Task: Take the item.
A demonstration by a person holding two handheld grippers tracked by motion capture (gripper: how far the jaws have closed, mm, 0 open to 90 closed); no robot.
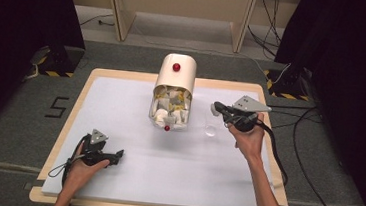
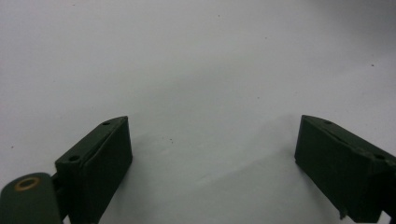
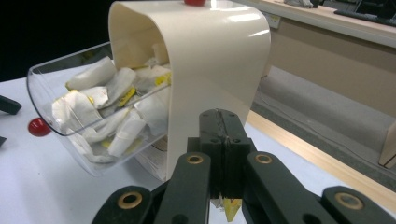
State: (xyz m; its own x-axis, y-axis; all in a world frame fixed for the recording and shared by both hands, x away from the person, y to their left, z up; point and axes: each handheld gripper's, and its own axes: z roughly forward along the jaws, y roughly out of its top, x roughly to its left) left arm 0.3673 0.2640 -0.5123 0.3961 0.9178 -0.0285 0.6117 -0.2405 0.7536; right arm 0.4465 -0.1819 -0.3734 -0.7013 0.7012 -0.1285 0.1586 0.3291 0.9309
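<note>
Pinching a small yellow-and-white sachet [image 3: 228, 205], the right gripper [image 3: 220, 140] has jaws clenched; left gripper [image 2: 212, 154] jaws released.

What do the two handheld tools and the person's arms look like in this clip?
Both are black two-jaw tools. The left tool and the right tool each carry a grey three-cornered plate on top and trail a black cable. The left tool's pads are flat rectangular blocks, and the linkage arms have brass-coloured pivot rings. The forearms are bare, with no sleeves or gloves.

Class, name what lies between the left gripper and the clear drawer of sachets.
Nothing: in the high view, bare white mat separates the left gripper from the clear drawer.
</note>
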